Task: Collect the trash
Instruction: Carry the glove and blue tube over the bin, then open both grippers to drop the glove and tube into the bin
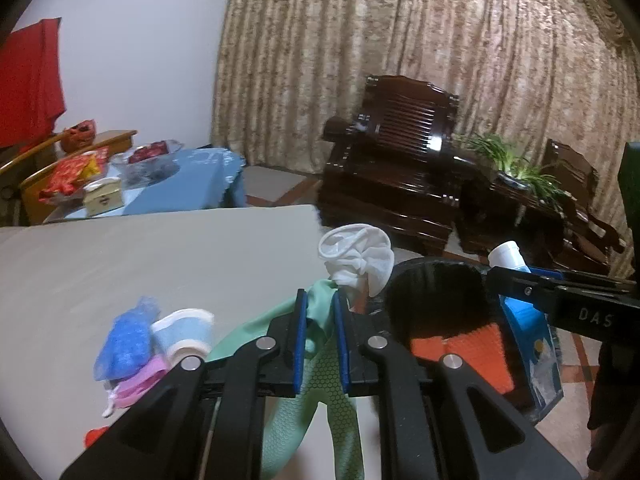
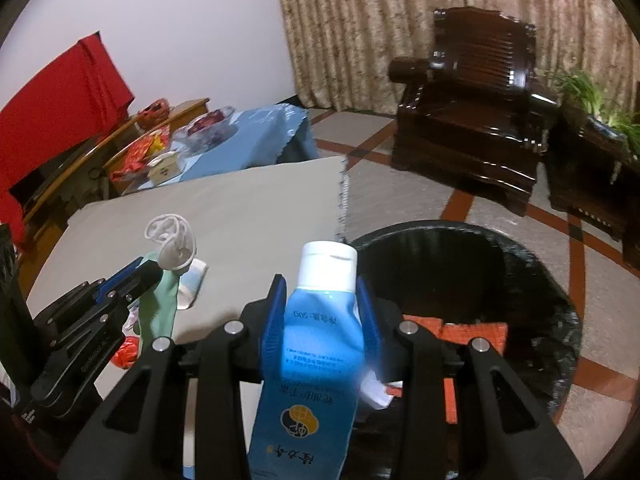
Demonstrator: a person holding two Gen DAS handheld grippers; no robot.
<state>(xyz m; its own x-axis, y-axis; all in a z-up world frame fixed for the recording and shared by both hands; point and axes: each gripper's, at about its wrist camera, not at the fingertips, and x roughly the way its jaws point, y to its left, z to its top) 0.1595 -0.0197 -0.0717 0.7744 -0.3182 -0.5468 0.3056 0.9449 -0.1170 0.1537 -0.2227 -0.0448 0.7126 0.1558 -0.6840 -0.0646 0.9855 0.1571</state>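
My left gripper (image 1: 320,300) is shut on a green rubber glove (image 1: 324,360) whose white cuff (image 1: 358,254) sticks up past the fingertips; its honeycomb-textured fingers hang below. It shows in the right wrist view as the left gripper (image 2: 146,270) holding the glove (image 2: 160,304) above the table. My right gripper (image 2: 322,292) is shut on a blue squeeze tube (image 2: 316,344) with a white cap, held by the rim of a black bin (image 2: 532,264). The left wrist view shows the tube (image 1: 520,312) over the bin (image 1: 436,280).
On the grey table (image 1: 160,260) lie a blue mesh scrubber (image 1: 128,340), a crushed paper cup (image 1: 184,336), a pink piece (image 1: 136,388) and a red wrapper (image 2: 126,354). Orange packaging (image 2: 476,332) lies inside the bin. A dark wooden armchair (image 2: 472,104) and a blue-clothed side table (image 1: 192,180) stand behind.
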